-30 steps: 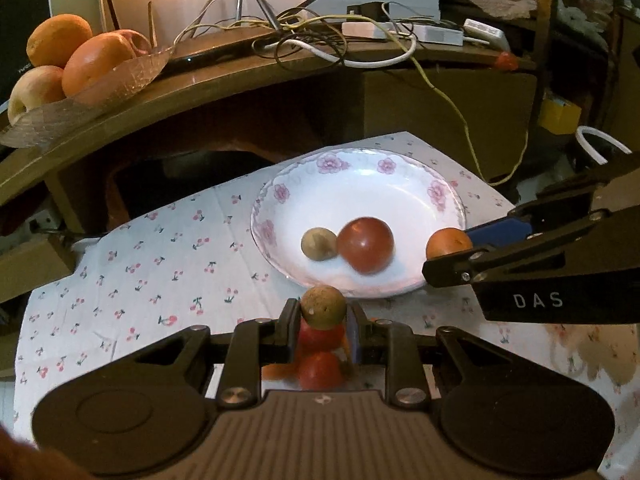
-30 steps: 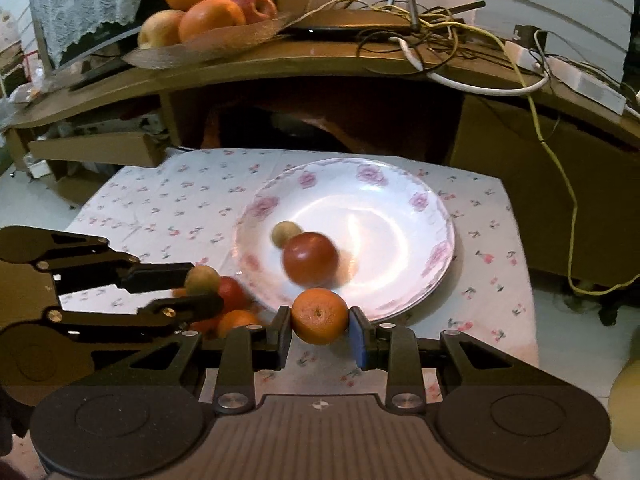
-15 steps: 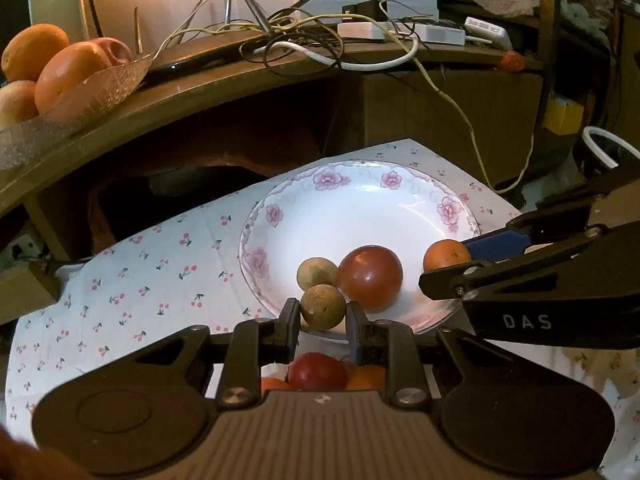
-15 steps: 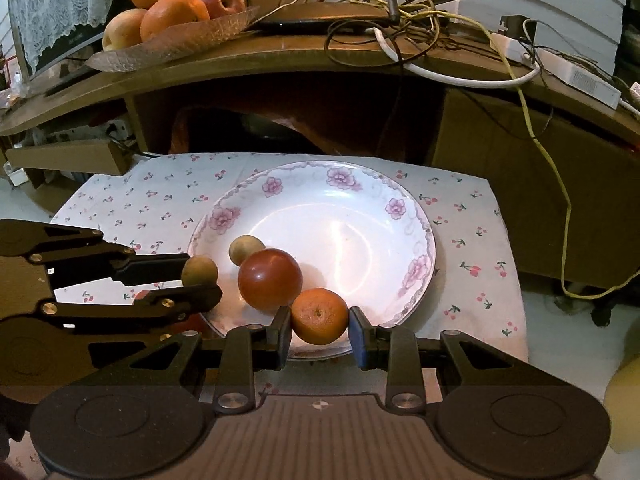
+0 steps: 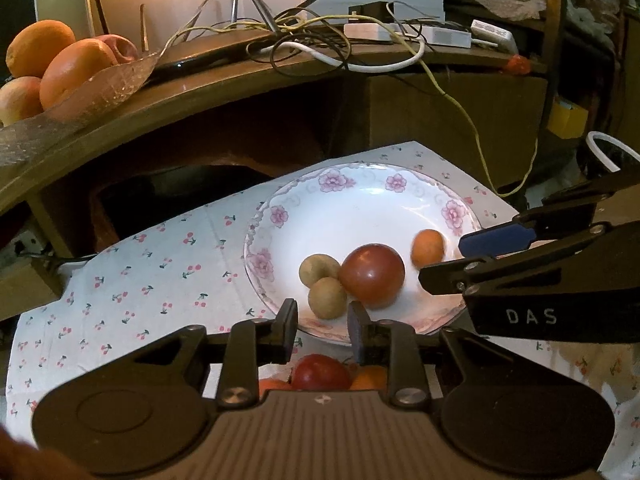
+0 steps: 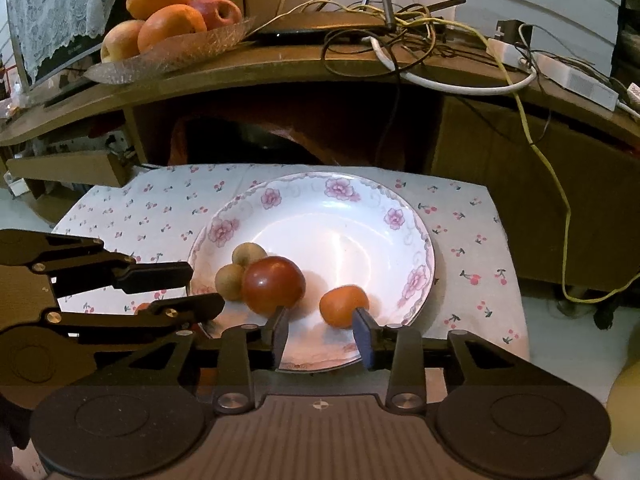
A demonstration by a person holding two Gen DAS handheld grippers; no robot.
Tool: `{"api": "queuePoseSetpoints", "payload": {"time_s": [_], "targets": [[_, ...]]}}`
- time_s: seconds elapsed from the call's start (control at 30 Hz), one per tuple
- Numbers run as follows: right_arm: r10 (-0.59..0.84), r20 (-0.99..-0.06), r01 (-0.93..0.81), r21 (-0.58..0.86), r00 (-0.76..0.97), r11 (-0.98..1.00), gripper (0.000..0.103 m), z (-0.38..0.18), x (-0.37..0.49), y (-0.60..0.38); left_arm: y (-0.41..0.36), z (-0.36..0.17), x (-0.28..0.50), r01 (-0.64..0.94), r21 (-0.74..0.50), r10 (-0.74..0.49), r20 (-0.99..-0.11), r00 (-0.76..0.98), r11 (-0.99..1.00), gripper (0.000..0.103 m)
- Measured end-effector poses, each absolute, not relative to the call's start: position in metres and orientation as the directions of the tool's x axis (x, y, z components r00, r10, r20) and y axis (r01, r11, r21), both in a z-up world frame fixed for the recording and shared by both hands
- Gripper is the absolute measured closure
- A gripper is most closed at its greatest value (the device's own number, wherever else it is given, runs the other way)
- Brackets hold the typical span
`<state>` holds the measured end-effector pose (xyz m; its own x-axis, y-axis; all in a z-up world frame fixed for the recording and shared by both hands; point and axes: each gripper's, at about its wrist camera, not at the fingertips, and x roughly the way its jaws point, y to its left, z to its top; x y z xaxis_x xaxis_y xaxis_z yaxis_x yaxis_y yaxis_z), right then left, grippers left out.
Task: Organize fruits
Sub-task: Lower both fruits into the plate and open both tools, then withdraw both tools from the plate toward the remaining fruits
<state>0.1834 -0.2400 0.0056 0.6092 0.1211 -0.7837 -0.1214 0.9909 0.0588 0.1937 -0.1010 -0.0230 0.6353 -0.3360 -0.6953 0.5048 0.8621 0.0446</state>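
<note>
A white flowered plate (image 5: 360, 200) (image 6: 340, 216) sits on the cherry-print cloth. It holds a red fruit (image 5: 372, 275) (image 6: 273, 286), two small brown fruits (image 5: 319, 269) (image 5: 327, 297) and a small orange (image 5: 427, 248) (image 6: 344, 306). My left gripper (image 5: 322, 316) (image 6: 206, 287) is at the plate's near rim, its jaws opening. The nearer brown fruit (image 6: 229, 286) lies free just past its tips. My right gripper (image 6: 322, 322) (image 5: 444, 260) is opening too. The orange rests on the plate beside its blue pad (image 6: 362, 332), clear of the other finger.
More red and orange fruit (image 5: 320, 372) lies on the cloth under my left gripper. A glass dish of large oranges and apples (image 5: 60, 72) (image 6: 168, 28) stands on the curved wooden desk (image 6: 320, 64) behind, beside tangled cables (image 5: 320, 48).
Both grippers moved forward over the plate. The brown fruit left the left jaws and the orange left the right jaws; both now rest on the plate, and both jaws stand wider.
</note>
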Motion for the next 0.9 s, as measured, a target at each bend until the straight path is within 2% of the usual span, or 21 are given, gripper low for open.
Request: {"api": "queuePoseSetpoints", "payload": {"time_s": [0.4,0.9], "targets": [[0.126,-0.766,-0.087,0.092,0.63,0.992,0.063,0.014,0.178,-0.25,-0.087,-0.01,0.189,0.483,0.042,-0.328,-0.682,0.653,0.875,0.07],[0.254,-0.8,-0.242,0.14,0.543,0.96,0.057,0.011,0.152,-0.221,-0.053,-0.016,0.164,0.519,0.029,-0.341,-0.723,0.601,0.854,0.065]]}}
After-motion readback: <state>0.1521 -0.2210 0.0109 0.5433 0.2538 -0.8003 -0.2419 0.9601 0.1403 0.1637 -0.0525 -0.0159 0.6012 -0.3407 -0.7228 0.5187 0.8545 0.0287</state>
